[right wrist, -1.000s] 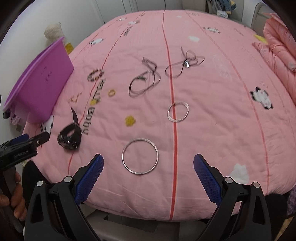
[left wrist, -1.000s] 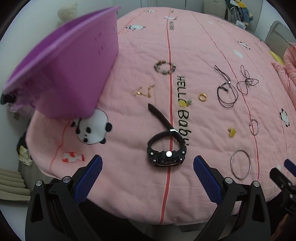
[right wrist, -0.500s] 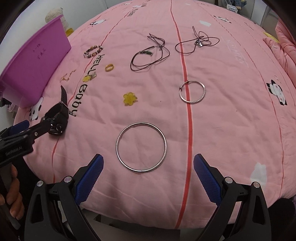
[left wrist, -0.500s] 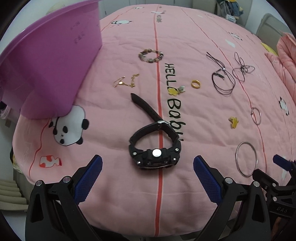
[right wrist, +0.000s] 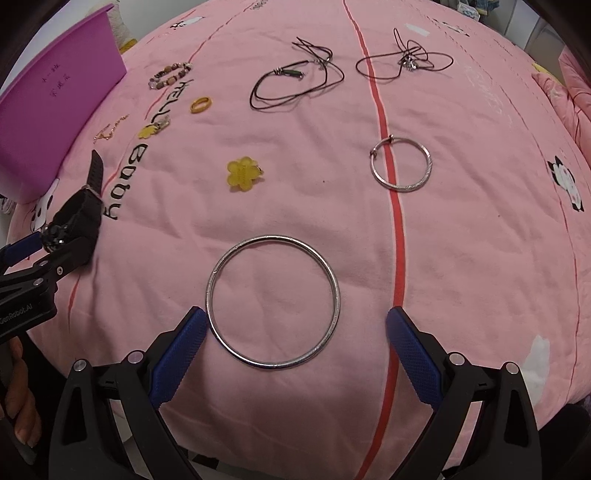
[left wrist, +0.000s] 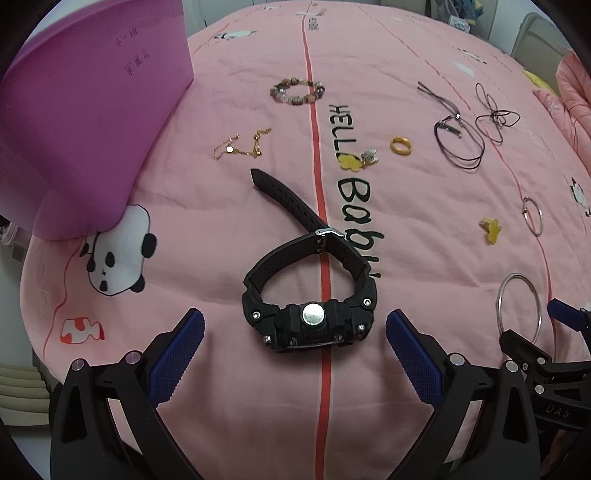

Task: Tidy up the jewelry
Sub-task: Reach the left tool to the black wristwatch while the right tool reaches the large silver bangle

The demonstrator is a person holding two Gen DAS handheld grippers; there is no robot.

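Bed: a pink quilt (left wrist: 424, 229) with red stripes, panda prints and black "HELLO Baby" lettering fills both views.
Beyond the bed's far edge: white cabinet doors (left wrist: 236, 9); clutter of clothes, too blurred to tell apart.
Right of the bed: a folded pink blanket (right wrist: 576, 85).
Left of the bed: pale wall (left wrist: 11, 295).
Light: even, indoor.

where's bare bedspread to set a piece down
Free: right of the red stripe, past the small bangle; also between purple bin and watch. Crowded: around the gold ring and cord necklaces.
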